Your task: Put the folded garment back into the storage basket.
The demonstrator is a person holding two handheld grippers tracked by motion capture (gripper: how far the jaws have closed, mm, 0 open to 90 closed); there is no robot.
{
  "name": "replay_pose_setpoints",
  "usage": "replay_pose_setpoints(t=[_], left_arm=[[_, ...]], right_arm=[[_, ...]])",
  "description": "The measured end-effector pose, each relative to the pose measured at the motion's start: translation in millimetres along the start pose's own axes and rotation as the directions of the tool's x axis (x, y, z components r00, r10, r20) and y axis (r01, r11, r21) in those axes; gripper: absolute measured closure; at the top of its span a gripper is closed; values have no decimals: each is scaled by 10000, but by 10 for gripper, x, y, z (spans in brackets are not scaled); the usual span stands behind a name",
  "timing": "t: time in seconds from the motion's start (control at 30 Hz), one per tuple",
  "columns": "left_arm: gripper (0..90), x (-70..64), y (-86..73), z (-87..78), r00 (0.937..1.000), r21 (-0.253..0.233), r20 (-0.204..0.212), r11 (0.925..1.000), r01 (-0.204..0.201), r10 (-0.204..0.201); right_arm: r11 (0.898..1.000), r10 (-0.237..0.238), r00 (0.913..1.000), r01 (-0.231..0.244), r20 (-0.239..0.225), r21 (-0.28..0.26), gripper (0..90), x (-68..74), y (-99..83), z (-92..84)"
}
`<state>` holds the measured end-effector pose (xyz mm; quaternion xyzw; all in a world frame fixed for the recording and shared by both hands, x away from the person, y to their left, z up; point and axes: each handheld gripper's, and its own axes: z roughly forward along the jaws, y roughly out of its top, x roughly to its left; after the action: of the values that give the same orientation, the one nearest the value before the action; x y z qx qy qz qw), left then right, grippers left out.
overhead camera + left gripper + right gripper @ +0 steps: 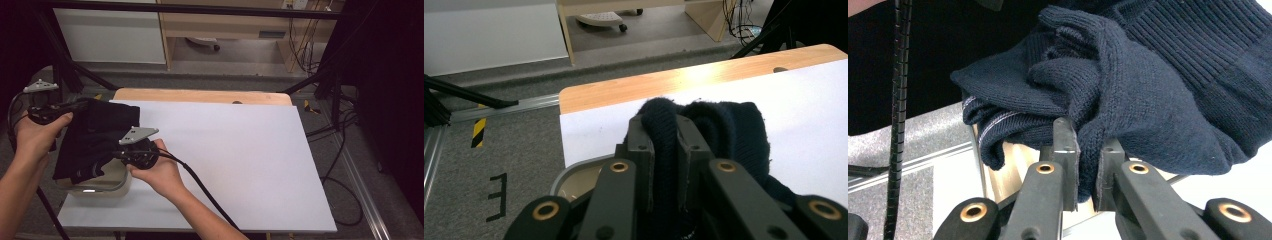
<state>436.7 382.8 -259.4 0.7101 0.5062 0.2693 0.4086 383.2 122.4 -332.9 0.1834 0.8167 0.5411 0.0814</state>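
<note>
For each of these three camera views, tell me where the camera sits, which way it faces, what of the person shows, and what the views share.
High view: above the person's side, looking forward and down on the table; forearms and both hands show.
Left gripper view: rides the left hand-held gripper, facing the table's far edge; its jaws pinch the dark sweater.
Right gripper view: rides the right hand-held gripper, close under the sweater; its jaws pinch a fold.
Shared: all three show the sweater.

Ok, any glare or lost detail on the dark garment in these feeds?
High view: the dark knit garment is an underexposed black mass. Left gripper view: glare on the wooden table edge. Right gripper view: knit ribs sharp, nothing washed out.
</note>
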Motion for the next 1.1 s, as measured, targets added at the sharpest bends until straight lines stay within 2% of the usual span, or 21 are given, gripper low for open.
replay_pose_setpoints(t=[1.1], left_arm=[[796, 72, -128, 62, 9998, 191, -166, 9997, 116, -113]], right_arm=[[9997, -168, 9999, 168, 26, 193, 841, 85, -96, 141]])
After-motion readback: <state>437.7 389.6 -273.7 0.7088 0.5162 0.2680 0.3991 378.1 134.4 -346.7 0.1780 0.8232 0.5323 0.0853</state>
